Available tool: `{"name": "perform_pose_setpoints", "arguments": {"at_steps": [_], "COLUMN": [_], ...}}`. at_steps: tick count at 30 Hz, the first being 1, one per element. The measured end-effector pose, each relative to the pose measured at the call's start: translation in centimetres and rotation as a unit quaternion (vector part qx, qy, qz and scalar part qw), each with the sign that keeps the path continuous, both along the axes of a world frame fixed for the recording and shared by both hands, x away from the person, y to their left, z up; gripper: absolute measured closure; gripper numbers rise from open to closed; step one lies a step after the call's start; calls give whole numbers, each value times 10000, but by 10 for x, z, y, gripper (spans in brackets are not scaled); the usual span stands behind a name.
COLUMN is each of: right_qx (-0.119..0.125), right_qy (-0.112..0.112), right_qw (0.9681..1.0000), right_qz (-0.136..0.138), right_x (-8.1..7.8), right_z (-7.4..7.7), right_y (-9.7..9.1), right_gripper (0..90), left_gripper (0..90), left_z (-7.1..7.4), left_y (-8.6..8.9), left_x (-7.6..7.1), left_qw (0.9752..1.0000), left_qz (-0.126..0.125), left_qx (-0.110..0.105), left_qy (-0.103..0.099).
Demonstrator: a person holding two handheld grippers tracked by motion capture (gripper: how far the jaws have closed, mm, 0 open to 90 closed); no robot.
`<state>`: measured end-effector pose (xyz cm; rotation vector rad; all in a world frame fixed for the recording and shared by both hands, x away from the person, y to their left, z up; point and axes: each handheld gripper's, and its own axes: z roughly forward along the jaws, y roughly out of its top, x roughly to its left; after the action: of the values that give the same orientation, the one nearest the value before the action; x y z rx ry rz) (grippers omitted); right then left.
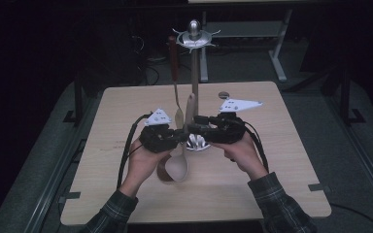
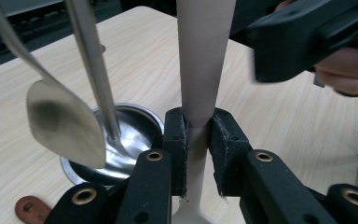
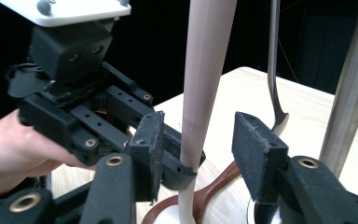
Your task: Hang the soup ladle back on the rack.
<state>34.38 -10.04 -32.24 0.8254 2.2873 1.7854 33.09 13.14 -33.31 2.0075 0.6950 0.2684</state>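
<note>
Plaid sleeves and two hands enter from the bottom edge of the high view, each hand carrying a black tool. At centre left of that view the left tool (image 1: 174, 137) is clamped on the handle of a beige spoon (image 1: 180, 154); in the left gripper view its pads (image 2: 176, 140) are seen pressed against both sides of the narrow neck of the handle at lower centre of the frame. The spoon (image 2: 204, 60) is pale, matte and smooth, its handle widening upward from the grip and its rounded bowl hanging low toward the worktop (image 1: 281, 160), just in front of the hands in the high view. The right tool (image 1: 197, 127) is placed at centre right, facing the left one; in the right gripper view its pads (image 3: 256, 149) are seen standing apart on either side of the beige handle (image 3: 204, 79) without pressing on it, the jaws having just been closing. A brown wooden spoon (image 3: 214, 184) is partly seen low in that frame, behind the beige one. Behind the tools a metal stand (image 1: 194, 73) rises from a round steel base (image 2: 135, 130) at mid-worktop, topped by a hooked ring at upper centre of the high view. From it a metal spatula (image 2: 63, 119) with a dark handle is hung, its blade seen at left in the left gripper view.
</note>
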Motion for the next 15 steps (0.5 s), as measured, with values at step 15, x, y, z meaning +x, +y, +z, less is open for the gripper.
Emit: {"name": "perform_pose_setpoints", "arguments": {"at_steps": [15], "right_qx": [81], "right_qy": [150], "right_qw": [9998], "right_qz": [-40], "right_x": [1], "right_z": [-11], "right_y": [6], "right_gripper": [748], "left_gripper": [770], "left_z": [-2], "left_y": [-5], "left_x": [-3], "left_qw": [9999], "left_qz": [30], "left_qx": [74], "left_qy": [-61]}}
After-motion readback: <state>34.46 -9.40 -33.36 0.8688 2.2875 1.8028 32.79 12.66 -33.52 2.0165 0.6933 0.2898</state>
